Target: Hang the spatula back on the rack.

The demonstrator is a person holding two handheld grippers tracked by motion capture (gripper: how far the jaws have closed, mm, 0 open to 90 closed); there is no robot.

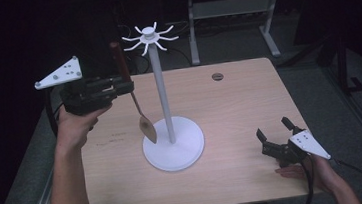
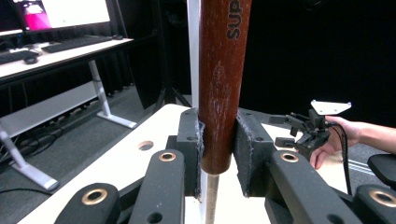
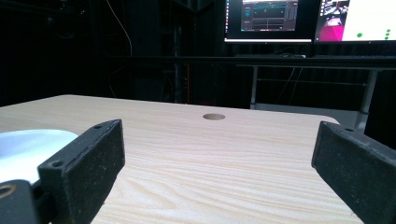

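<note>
A white stand [image 1: 162,91] with a round base [image 1: 186,154] and a ring of hooks [image 1: 149,37] on top rises from the middle of the wooden table [image 1: 230,107]. My left gripper [image 1: 126,86] is held in the air left of the pole, shut on the dark red wooden handle [image 2: 220,84] of a spoon [image 1: 146,128]. The spoon hangs upright, its bowl just above the base's left rim. The pole [image 2: 193,51] stands right behind the handle in the left gripper view. My right gripper [image 1: 274,135] rests low at the table's right front, open, with nothing between its pads [image 3: 91,158].
A round cable hole [image 1: 217,76] sits near the table's far edge. Metal desk legs [image 1: 231,22] stand on the floor behind the table. Monitors [image 3: 308,18] glow on a desk beyond. The right half of the table is bare wood.
</note>
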